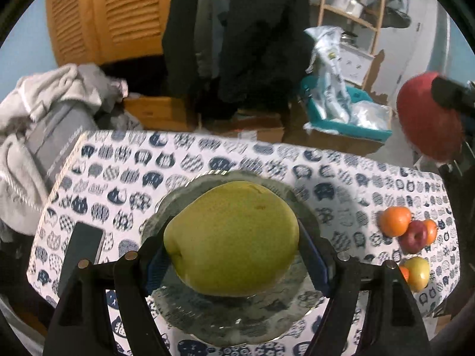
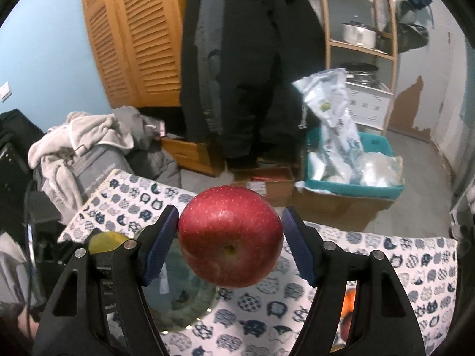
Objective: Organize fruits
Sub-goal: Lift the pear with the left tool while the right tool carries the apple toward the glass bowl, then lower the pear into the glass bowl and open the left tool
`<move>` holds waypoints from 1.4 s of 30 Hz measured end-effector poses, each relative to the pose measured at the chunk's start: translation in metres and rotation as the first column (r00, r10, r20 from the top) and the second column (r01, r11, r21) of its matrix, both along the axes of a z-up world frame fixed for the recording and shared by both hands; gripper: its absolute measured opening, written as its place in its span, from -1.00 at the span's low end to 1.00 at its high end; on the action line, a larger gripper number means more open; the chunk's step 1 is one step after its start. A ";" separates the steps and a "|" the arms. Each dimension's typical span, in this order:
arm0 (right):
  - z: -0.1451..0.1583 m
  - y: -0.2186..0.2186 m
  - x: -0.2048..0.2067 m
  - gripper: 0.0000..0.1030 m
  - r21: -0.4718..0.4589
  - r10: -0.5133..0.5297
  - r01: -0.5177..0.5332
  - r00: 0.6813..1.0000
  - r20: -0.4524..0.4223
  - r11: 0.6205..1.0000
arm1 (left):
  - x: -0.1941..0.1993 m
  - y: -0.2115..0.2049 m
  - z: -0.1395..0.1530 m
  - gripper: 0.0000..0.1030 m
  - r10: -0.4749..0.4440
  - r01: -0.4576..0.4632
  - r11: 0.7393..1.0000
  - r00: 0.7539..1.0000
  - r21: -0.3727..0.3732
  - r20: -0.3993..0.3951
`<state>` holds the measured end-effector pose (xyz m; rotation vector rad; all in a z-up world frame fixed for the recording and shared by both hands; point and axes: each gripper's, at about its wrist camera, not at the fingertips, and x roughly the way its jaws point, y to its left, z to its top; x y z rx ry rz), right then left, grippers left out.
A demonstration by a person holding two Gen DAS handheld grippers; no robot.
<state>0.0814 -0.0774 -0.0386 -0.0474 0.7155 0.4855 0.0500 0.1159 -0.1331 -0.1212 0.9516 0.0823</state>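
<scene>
The left gripper (image 1: 231,252) fingers hold a green pomelo (image 1: 231,237) just over the glass plate (image 1: 207,323); lower it to one side so room remains. The right gripper (image 2: 230,244) fingers clamp a red apple (image 2: 230,237) in the air beside the plate. A phone (image 1: 81,252) lies left on the counter (image 1: 267,160); loose fruits (image 1: 408,231) wait at the right

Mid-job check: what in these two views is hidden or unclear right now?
- Left wrist: whether the green fruit touches the glass plate; the fruit hides the contact.
- Left wrist: fruit behind the yellow apple, mostly covered.
- Right wrist: orange fruit, blocked by the right gripper.
</scene>
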 end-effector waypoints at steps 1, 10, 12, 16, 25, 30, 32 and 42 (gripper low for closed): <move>-0.002 0.006 0.001 0.40 -0.002 0.010 -0.010 1.000 -0.002 1.000 | 0.000 0.004 -0.004 0.54 0.007 -0.008 1.000 1.000 -0.005 -0.012; -0.028 0.051 0.007 0.40 -0.030 0.084 -0.085 0.995 -0.045 0.996 | 0.003 0.036 -0.051 0.54 0.072 -0.077 0.997 0.990 -0.031 -0.123; -0.033 0.058 0.007 0.40 -0.031 0.096 -0.098 0.994 -0.058 0.995 | 0.003 0.039 -0.062 0.54 0.076 -0.082 0.996 0.986 -0.034 -0.148; -0.044 0.072 0.006 0.40 -0.047 0.117 -0.121 0.990 -0.074 0.992 | 0.004 0.042 -0.078 0.54 0.074 -0.084 0.996 0.980 -0.044 -0.187; -0.071 0.086 0.005 0.39 -0.075 0.140 -0.150 0.983 -0.120 0.986 | 0.009 0.043 -0.109 0.54 0.083 -0.097 0.994 0.963 -0.043 -0.258; -0.079 0.090 0.003 0.39 -0.086 0.148 -0.161 0.980 -0.137 0.983 | 0.013 0.041 -0.125 0.54 0.071 -0.090 0.995 0.952 -0.048 -0.297; -0.081 0.091 0.002 0.39 -0.088 0.150 -0.163 0.979 -0.140 0.983 | 0.013 0.036 -0.126 0.55 0.069 -0.080 0.996 0.954 -0.027 -0.293; -0.088 0.092 0.003 0.40 -0.091 0.150 -0.166 0.976 -0.158 0.982 | 0.007 0.048 -0.108 0.54 0.103 -0.127 0.989 0.958 -0.073 -0.268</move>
